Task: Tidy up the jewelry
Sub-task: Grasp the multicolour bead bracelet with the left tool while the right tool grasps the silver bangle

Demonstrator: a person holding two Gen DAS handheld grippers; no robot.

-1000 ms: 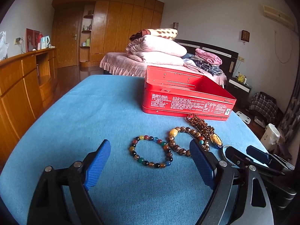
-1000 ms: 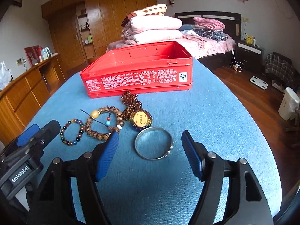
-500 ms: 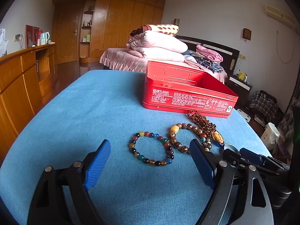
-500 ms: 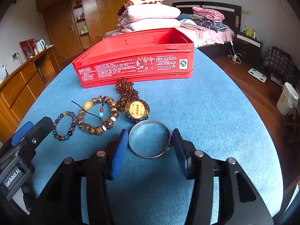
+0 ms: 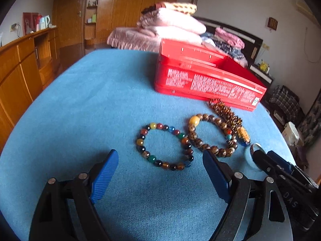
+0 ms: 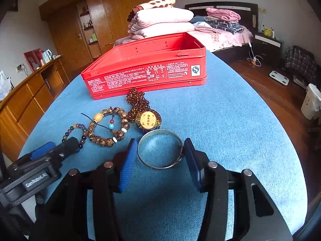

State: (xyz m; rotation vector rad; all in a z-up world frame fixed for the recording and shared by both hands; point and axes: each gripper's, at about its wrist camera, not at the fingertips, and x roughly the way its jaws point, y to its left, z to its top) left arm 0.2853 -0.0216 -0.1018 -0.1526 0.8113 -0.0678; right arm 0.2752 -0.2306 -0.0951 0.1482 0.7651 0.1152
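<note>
An open red tin box (image 6: 148, 70) stands on the blue table; it also shows in the left wrist view (image 5: 208, 80). In front of it lie a multicoloured bead bracelet (image 5: 164, 146), a brown wooden bead bracelet (image 5: 212, 134), an amber bead string with a round pendant (image 6: 147, 118) and a silver bangle (image 6: 160, 148). My right gripper (image 6: 160, 156) has closed around the bangle, its blue pads touching both sides. My left gripper (image 5: 160, 170) is open just before the multicoloured bracelet.
The blue cloth table (image 6: 230, 124) ends in a rounded edge at the right. A wooden sideboard (image 5: 20, 70) runs along the left. A bed with folded blankets (image 6: 160, 22) stands behind the table.
My right gripper moved forward over the bangle and its fingers closed in onto it. My left gripper moved closer to the multicoloured bracelet and stayed open.
</note>
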